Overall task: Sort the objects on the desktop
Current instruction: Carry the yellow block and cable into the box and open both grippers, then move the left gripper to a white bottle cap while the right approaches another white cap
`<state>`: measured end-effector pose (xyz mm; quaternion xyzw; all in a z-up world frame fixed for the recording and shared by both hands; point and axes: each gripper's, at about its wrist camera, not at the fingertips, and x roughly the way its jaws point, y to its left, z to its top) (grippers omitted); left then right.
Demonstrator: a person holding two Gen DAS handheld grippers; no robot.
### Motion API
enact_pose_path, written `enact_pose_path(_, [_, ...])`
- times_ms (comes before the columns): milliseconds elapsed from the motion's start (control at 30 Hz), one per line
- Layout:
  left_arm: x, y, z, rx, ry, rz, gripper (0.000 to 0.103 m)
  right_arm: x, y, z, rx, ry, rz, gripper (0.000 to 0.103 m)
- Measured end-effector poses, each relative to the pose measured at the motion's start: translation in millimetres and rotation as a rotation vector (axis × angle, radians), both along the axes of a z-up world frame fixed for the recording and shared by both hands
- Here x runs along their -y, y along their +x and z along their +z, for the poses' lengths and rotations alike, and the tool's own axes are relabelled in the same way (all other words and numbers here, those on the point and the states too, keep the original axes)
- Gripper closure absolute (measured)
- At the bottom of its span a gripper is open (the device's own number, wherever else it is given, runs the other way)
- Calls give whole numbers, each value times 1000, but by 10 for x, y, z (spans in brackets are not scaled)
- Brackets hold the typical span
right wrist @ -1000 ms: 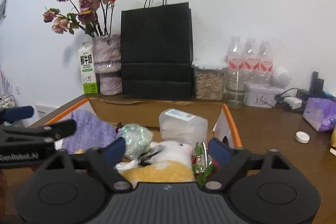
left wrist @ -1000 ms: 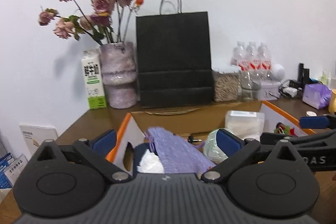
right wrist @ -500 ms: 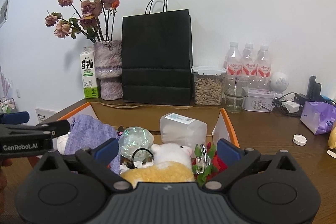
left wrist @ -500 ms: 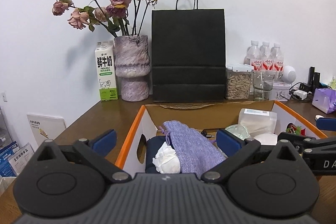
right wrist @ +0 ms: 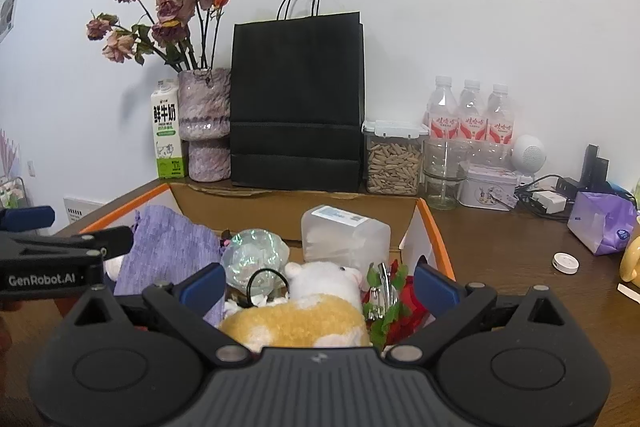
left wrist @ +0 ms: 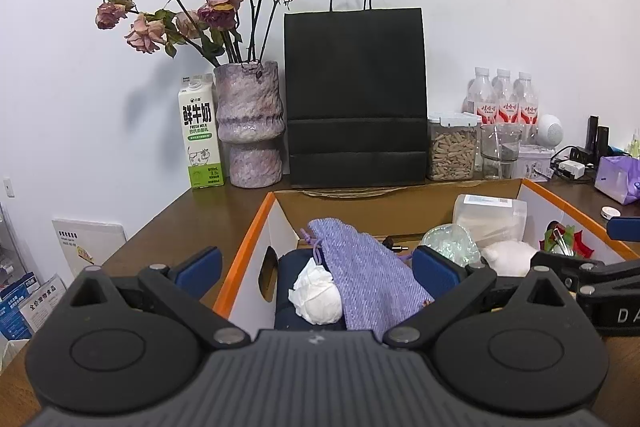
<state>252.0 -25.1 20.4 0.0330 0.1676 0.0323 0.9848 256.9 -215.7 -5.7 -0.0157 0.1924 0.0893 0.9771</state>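
Desktop objects fill an orange-edged cardboard box [left wrist: 244, 259] on the brown desk [right wrist: 500, 251]. By the box's left wall lie a purple knit pouch [left wrist: 364, 275] and a crumpled white tissue [left wrist: 318, 297] on something dark blue. Toward its middle sit a shiny iridescent ball [right wrist: 256, 253] and a frosted plastic container [right wrist: 346, 237]. Near the right wall lie a white and yellow plush toy [right wrist: 316, 301] and a red and green decoration [right wrist: 396, 307] with a metal clip.

The left gripper [left wrist: 316, 267] hangs over the box's left wall, its blue fingers spread wide and holding nothing. The right gripper [right wrist: 320, 285] hangs over the plush toy, likewise spread and empty.

Along the desk's back edge stand a milk carton [left wrist: 200, 133], a vase of dried roses [left wrist: 250, 125], a black paper bag [left wrist: 354, 97], a jar of seeds [right wrist: 394, 157] and 3 water bottles [right wrist: 472, 115].
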Motion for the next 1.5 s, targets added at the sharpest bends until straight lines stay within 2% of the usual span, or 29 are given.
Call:
enact_pose_path(200, [14,13,-82,-16,16,1,0,-16,-12,-76,-11,-17,8,2])
enact_pose_path(367, [16,-65,-110,21,18,-2,0,-38,-61,-95,10,-29,18,2])
enact_pose_path(700, [-41,-317,-166,62,32,7,0,7,-363,-112,60,-16,18,2])
enact_pose_path(833, [-133,-486,-134,56,15,24,0,37,-523,-110,65,-7,22,2])
enact_pose_path(933, [-224,-595,-106,18,6,10,0,14,-620,-126,39,-19,41,2])
enact_pose_path(1033, [-315,-666,-121,-54,8,-16,0,-60,-699,-142,-3,-44,74,2])
enact_pose_path(1267, [-505,-704,-346,-221,24,-31,0,-310,-754,-246,-110,-113,123,2])
enact_pose_path(1500, [-597,-637,-437,-279,-8,-53,0,-419,-680,-327,-176,-120,122,2])
